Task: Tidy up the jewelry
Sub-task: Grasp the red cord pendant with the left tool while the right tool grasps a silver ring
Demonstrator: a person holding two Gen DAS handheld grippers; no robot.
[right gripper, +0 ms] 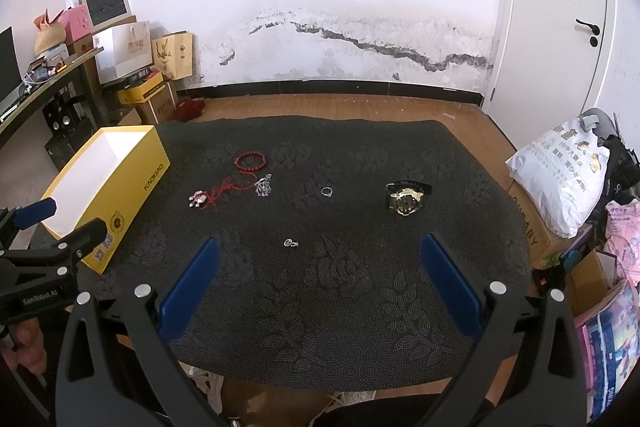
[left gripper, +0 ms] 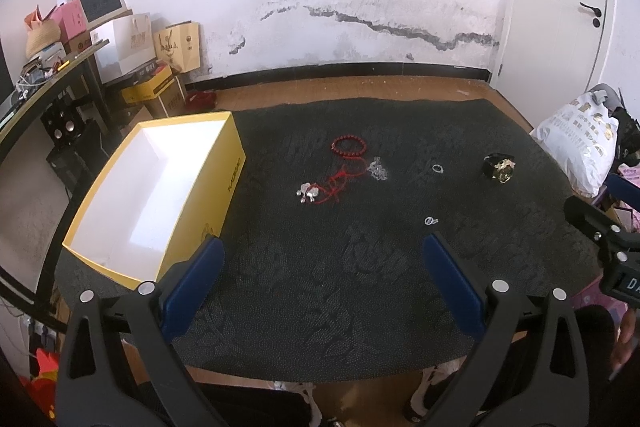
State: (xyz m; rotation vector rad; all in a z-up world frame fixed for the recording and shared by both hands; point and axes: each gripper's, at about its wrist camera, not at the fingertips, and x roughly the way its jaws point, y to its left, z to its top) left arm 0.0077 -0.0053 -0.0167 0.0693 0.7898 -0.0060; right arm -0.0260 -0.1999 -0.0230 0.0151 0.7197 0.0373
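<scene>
**Jewelry scattered on the dark mat; box open**

You have a yellow box (right gripper: 132,183) standing open at the mat's left edge, white inside. A red bead bracelet (right gripper: 251,161) lies farthest back. Just in front of it, a red cord with silver bells (right gripper: 204,199) sprawls beside a silver chain cluster (right gripper: 264,186). A silver ring (right gripper: 327,191) lies mid-mat, a smaller silver ring (right gripper: 290,243) nearer you. A black-and-gold watch (right gripper: 406,201) sits well apart, right.

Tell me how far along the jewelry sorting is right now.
Nothing looks done: the yellow box is empty. Nothing is in hand either; the left hand-held gripper and right hand-held gripper are both open. Left on the dark cloth: red bead bracelet, red-cord charm, silver chain, ring, small pendant, gold watch.
</scene>
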